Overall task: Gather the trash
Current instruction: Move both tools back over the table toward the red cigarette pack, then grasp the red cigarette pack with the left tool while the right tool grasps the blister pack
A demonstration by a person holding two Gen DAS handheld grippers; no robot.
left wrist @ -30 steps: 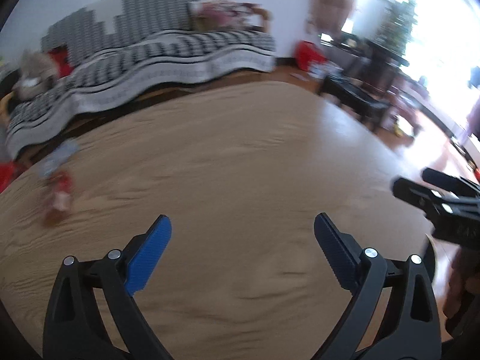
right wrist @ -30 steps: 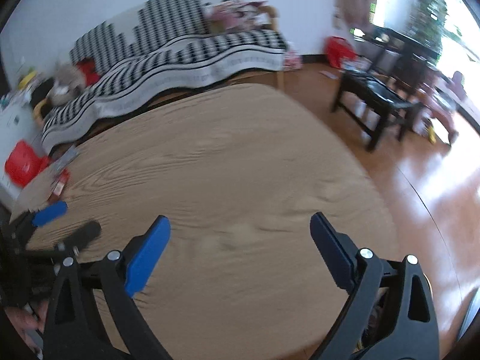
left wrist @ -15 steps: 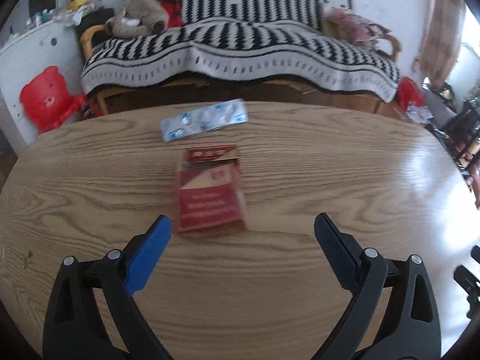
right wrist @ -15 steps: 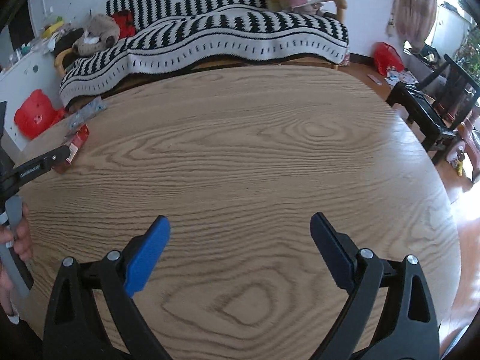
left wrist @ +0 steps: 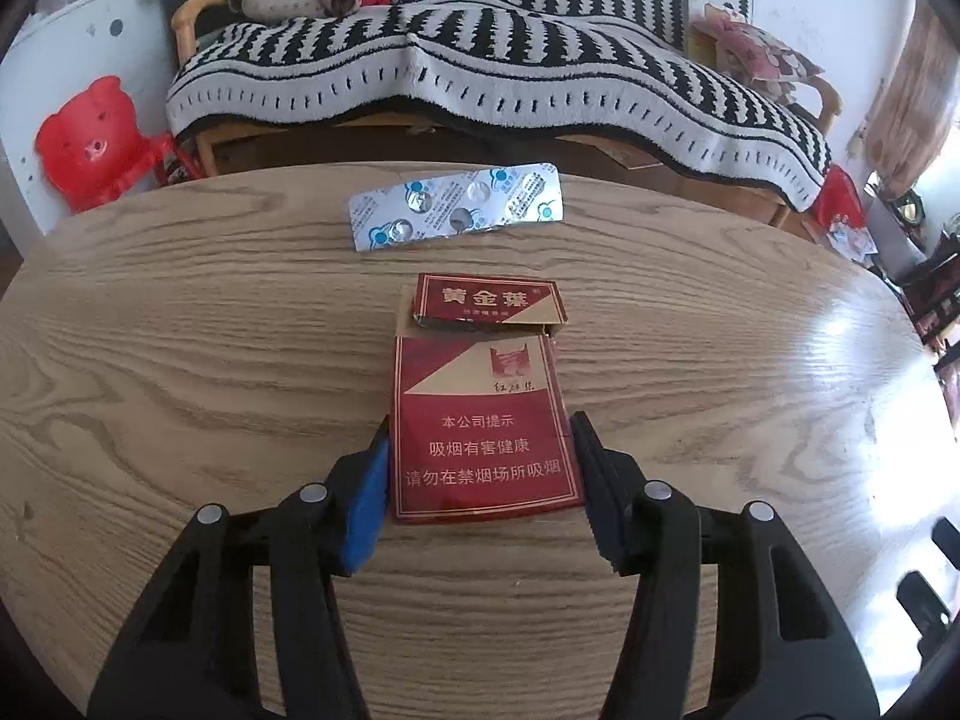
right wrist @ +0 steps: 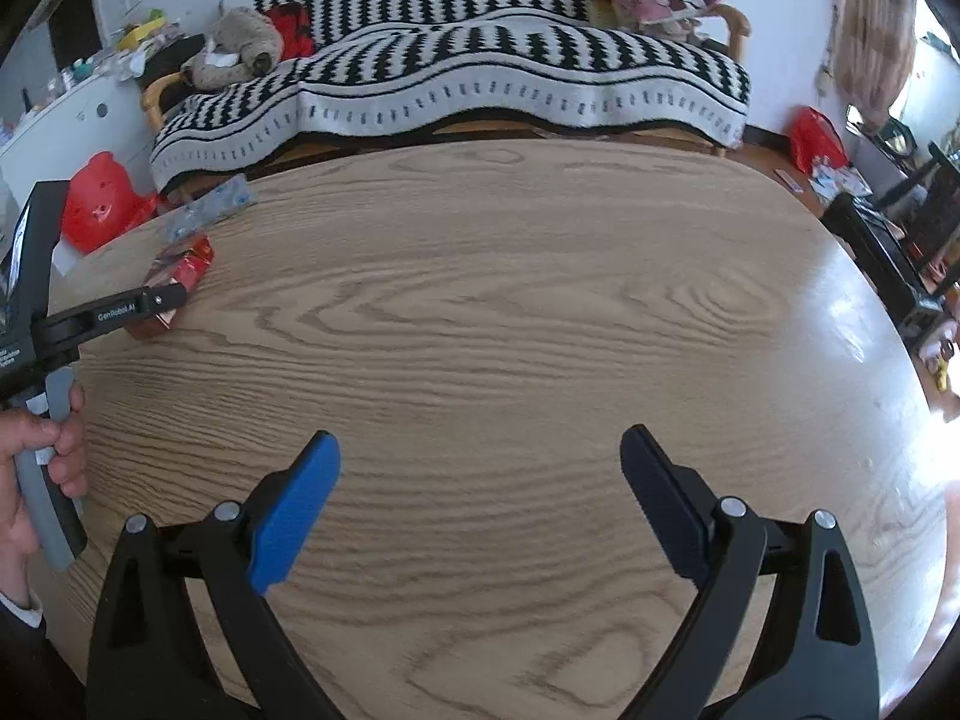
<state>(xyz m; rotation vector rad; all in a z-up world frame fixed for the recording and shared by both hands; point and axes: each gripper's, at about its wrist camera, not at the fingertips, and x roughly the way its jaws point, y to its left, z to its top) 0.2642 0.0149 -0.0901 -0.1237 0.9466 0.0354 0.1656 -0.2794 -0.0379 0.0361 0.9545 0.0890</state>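
Left gripper (left wrist: 480, 468) jaws closing, cigarette pack (left wrist: 483, 420) between pads, sides touching or nearly so; cannot tell. Squeeze gently, pack crushes, open lid far end. Blister strip (left wrist: 456, 207) beyond. Right gripper (right wrist: 480, 498) wide, empty, nothing nearby.

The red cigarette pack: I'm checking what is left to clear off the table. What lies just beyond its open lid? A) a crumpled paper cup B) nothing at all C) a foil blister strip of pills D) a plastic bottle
C: in the left wrist view a foil blister strip lies flat on the wooden table, just past the flipped-open lid of the red cigarette pack.
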